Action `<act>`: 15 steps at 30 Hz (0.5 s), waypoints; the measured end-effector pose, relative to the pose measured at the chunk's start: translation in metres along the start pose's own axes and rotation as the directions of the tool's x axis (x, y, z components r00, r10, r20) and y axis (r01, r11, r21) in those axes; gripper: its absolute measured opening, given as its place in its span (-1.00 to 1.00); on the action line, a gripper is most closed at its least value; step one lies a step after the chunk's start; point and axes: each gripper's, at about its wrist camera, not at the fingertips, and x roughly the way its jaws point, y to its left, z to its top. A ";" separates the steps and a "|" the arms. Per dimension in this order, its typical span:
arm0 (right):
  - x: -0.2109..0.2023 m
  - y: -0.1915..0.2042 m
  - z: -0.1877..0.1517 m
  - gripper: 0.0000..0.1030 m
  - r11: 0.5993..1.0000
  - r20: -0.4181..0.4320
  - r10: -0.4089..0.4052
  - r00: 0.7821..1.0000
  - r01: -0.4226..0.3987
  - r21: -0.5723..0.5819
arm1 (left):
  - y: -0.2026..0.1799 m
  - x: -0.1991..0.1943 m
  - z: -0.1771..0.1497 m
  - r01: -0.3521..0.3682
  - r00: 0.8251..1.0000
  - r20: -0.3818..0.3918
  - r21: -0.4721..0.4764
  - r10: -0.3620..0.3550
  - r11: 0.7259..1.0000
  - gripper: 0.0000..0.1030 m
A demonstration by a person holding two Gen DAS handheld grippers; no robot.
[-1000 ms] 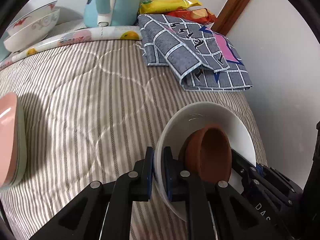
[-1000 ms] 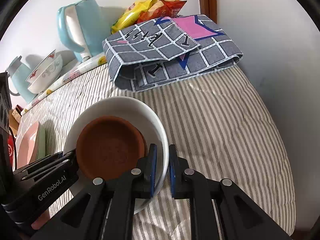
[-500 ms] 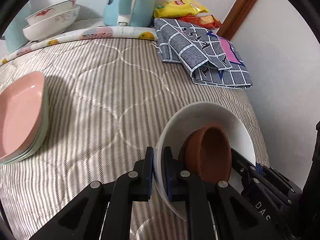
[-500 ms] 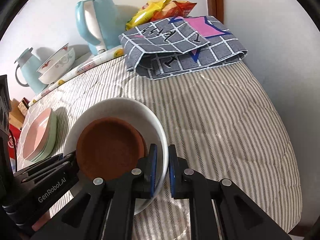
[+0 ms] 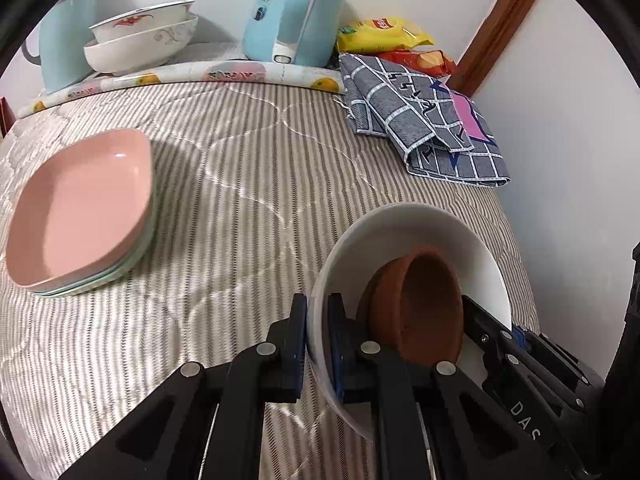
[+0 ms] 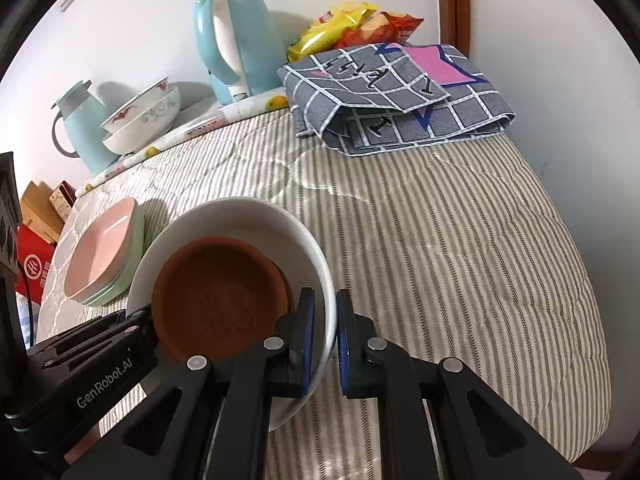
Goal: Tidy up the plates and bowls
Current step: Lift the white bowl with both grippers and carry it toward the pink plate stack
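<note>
Both hand-held grippers, left [image 5: 317,344] and right [image 6: 322,340], still clamp white bowl [image 5: 404,232] rim; pink plate stack [image 5: 80,208] now fully visible.

right gripper [image 6: 322,338] clamping white bowl [image 6: 256,216], brown bowl [image 6: 218,292] inside

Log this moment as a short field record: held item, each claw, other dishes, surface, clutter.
held item: white bowl with a brown clay saucer inside it
left claw: shut on the white bowl's rim
right claw: shut on the opposite rim
other dishes: pink plate stacked on a pale green one; two patterned bowls nested at the back
surface: striped quilted cover
clutter: blue kettle, folded grey checked cloth, snack bags, blue jug
</note>
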 end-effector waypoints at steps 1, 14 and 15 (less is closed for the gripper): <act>0.000 0.002 0.000 -0.80 1.000 -0.001 0.002 1.000 -0.002 0.000 | 0.002 -0.002 0.000 -0.001 1.000 0.001 0.000 0.001 1.000 -0.80; -0.023 0.046 0.026 -0.80 0.999 0.048 0.027 0.998 -0.025 -0.042 | 0.029 -0.042 0.026 -0.002 0.998 0.067 -0.004 0.002 1.000 -0.79; -0.024 0.050 0.028 -0.80 0.999 0.052 0.029 0.998 -0.027 -0.046 | 0.032 -0.044 0.029 -0.003 0.997 0.073 -0.007 0.003 1.000 -0.79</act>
